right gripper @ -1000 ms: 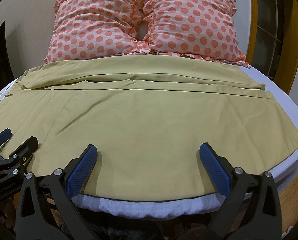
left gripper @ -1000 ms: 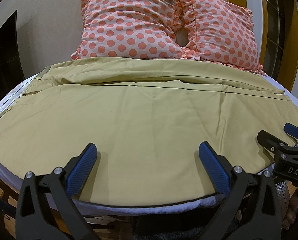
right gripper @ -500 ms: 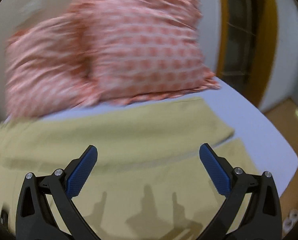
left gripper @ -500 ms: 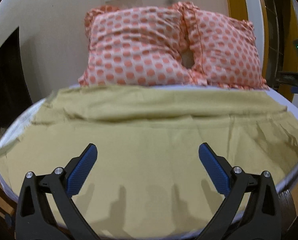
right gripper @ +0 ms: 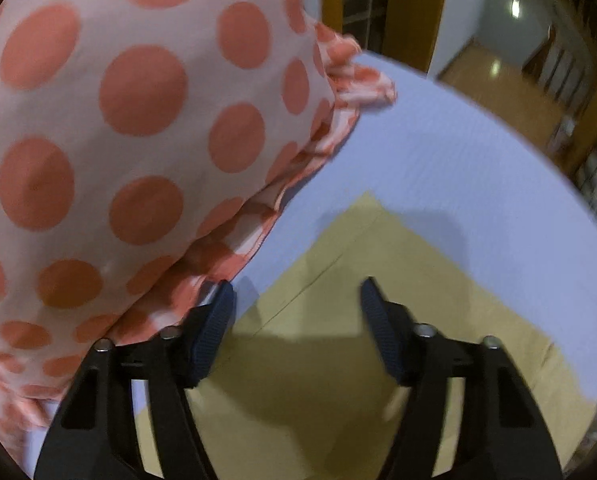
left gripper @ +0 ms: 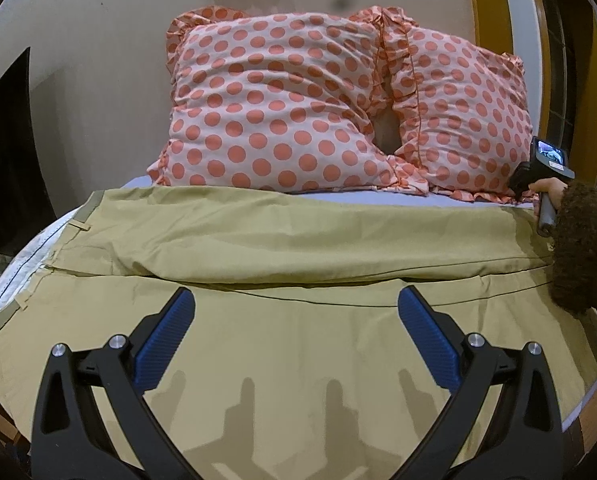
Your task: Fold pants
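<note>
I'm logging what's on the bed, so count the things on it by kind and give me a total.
Polka-dot pillows: 2, one and another
Khaki pants: 1
Grippers over the bed: 2, left gripper and right gripper, fingers apart
Total: 5

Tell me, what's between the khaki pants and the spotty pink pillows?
A bare strip of pale lavender bedsheet separates the khaki cotton pants from the orange-dotted pink pillows, seen in the left wrist view.
</note>
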Demonstrator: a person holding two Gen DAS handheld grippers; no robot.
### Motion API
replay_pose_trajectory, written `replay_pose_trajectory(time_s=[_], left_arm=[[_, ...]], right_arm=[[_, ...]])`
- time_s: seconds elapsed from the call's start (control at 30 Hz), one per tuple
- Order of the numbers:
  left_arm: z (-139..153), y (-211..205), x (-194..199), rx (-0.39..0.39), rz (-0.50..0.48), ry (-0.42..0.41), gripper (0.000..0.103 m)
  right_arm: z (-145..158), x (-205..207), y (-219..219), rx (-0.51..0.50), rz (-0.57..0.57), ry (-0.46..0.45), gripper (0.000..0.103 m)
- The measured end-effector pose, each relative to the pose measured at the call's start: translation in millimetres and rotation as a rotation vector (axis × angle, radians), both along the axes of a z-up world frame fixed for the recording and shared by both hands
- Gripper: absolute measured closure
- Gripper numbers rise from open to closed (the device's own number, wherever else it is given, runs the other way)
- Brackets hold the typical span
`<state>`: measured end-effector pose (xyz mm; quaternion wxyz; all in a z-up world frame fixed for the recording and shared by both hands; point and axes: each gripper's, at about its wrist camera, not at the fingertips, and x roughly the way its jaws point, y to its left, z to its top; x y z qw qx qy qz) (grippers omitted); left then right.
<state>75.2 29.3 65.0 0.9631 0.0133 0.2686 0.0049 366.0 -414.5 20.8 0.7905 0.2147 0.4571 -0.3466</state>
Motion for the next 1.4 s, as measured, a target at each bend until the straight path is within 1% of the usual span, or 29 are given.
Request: replay_pose_trajectory(time_s=[0.03,0.07,0.1,0.13,0.17,0.2,0.23,0.27,0.33,0.37,0.4,0.43,0.47,0.5,0.53,0.57,0.63,0.67,0.7,0.73,0.8,0.9,0.93,0.97,1.0,1.13,1.23,1.33,1.4], left_arm=[[-1.6,0.2,2.0,0.000,0.002,0.005,0.002],[-2.6,0.9,3.1,-0.003,0.004,0.009,0.002],[-3.6,2.5,3.9,-0.009,0.008,0.014,0.002],[-4.0,4.1,4.1,-0.017,0.011,0.016,0.002],[-4.1,5.9,3.7,-0.026,0.014,0.017,0.002],[-3.9,7.2,2.9,-0.032,0.017,0.018,0.002],[-3.2,9.1,1.7,-0.040,0.020,0.021,0.002],[-1.6,11.8,-1.3,-0.049,0.023,0.019,0.002],[1.7,16.2,-8.8,-0.060,0.026,0.003,0.002],[3.6,19.2,-13.1,-0.065,0.030,-0.007,0.002],[4.9,20.9,-15.7,-0.069,0.034,-0.013,0.002],[6.9,24.3,-18.9,-0.076,0.036,-0.022,0.002],[9.9,28.9,-22.0,-0.087,0.036,-0.031,0.002],[13.5,32.6,-23.8,-0.096,0.036,-0.039,0.002],[17.0,36.4,-25.5,-0.106,0.036,-0.049,0.002],[20.7,39.2,-26.2,-0.115,0.036,-0.059,0.002],[29.7,48.8,-26.5,-0.143,0.034,-0.088,0.002],[34.7,55.0,-21.9,-0.156,0.038,-0.086,0.002],[38.1,60.3,-16.9,-0.167,0.042,-0.080,0.002],[40.2,64.5,-12.4,-0.173,0.046,-0.073,0.002],[44.7,78.1,-0.9,-0.190,0.063,-0.058,0.002],[48.5,98.3,12.3,-0.199,0.103,-0.047,0.002],[49.2,105.7,18.8,-0.209,0.110,-0.037,0.002],[49.4,110.4,23.4,-0.218,0.114,-0.028,0.002],[48.9,117.6,33.0,-0.238,0.111,-0.010,0.002],[41.2,139.3,80.0,-0.309,0.106,0.088,0.002],[27.1,154.2,126.8,-0.350,0.152,0.196,0.005],[9.4,164.4,164.3,-0.400,0.198,0.285,0.015],[-1.4,167.3,189.6,-0.398,0.222,0.332,0.020]], right_arm=[[-0.8,-2.8,2.5,-0.027,0.022,-0.016,0.065],[-2.2,-10.4,2.0,-0.040,0.037,-0.046,0.070],[-3.5,-17.8,0.3,-0.046,0.040,-0.069,0.084],[-5.6,-28.4,-5.5,-0.038,0.043,-0.111,0.091],[-7.1,-34.1,-11.1,-0.013,0.045,-0.144,0.095],[-9.0,-45.0,-20.0,0.046,0.045,-0.200,0.098],[-9.5,-54.1,-26.8,0.104,0.040,-0.243,0.099],[-8.9,-71.6,-36.0,0.180,0.037,-0.321,0.099],[-0.1,-105.8,-43.4,0.257,0.070,-0.455,0.099],[7.6,-134.5,-46.7,0.286,0.103,-0.531,0.099],[12.2,-157.5,-46.4,0.311,0.123,-0.581,0.099],[14.5,-196.0,-46.3,0.353,0.146,-0.644,0.099],[14.4,-219.4,-41.2,0.378,0.156,-0.670,0.099],[14.2,-247.2,-34.2,0.407,0.160,-0.687,0.099],[4.1,-280.4,-30.9,0.442,0.156,-0.686,0.099],[4.5,-288.6,-33.4,0.477,0.145,-0.676,0.099],[-10.1,-313.9,-26.9,0.541,0.127,-0.652,0.098],[-19.2,-316.7,-27.6,0.585,0.117,-0.636,0.097],[-22.3,-319.1,-25.5,0.607,0.114,-0.620,0.090],[-24.3,-320.4,-24.6,0.618,0.112,-0.600,0.079],[-32.1,-321.2,-24.1,0.641,0.101,-0.563,0.067],[-36.7,-313.1,-24.8,0.650,0.099,-0.563,0.067],[-36.9,-310.5,-24.3,0.643,0.098,-0.565,0.069],[-38.1,-304.6,-24.3,0.629,0.106,-0.569,0.079],[-39.6,-301.9,-24.4,0.619,0.116,-0.575,0.101],[-30.4,-316.0,-32.0,0.616,0.138,-0.727,0.101],[-22.0,-320.5,-36.6,0.630,0.151,-0.775,0.101],[-13.5,-321.3,-37.5,0.625,0.163,-0.806,0.101],[-9.1,-321.0,-38.3,0.626,0.171,-0.819,0.101]])
